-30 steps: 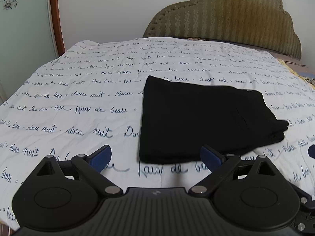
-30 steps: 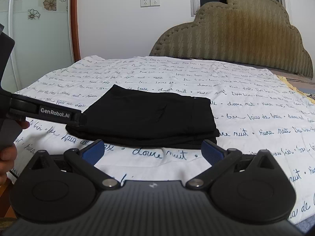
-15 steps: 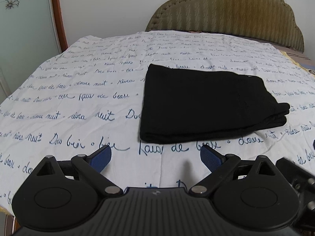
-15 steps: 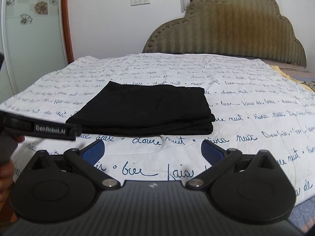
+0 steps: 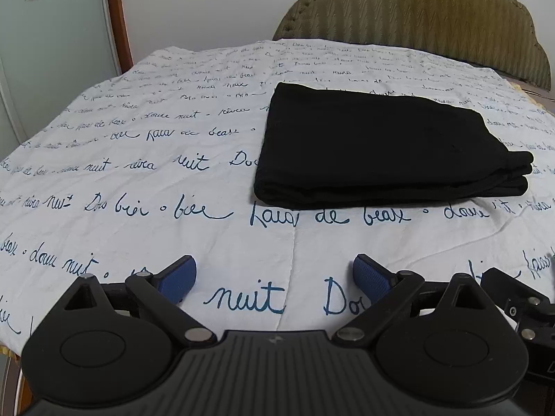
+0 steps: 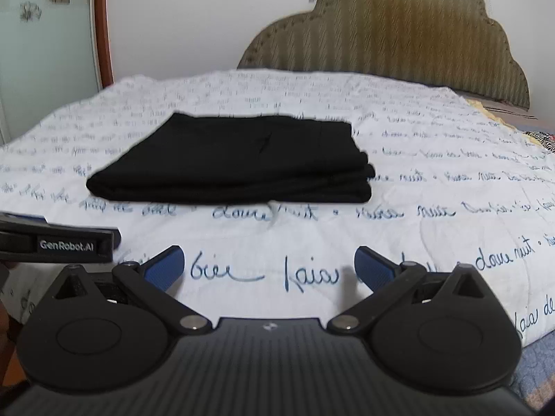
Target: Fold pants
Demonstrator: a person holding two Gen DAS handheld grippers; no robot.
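Black fabric pants (image 5: 378, 149), folded into a flat rectangular stack, lie on white quilt with blue script (image 5: 138, 180), 12 o'clock of both tongs. Left gripper (image 5: 274, 277) spread, empty; right gripper (image 6: 269, 267) spread, empty, both well apart from pants.

Black pants (image 5: 374, 145), folded into a flat, layered rectangle, lie on the white script-printed bedspread (image 5: 138, 173), stacked edges at the right end
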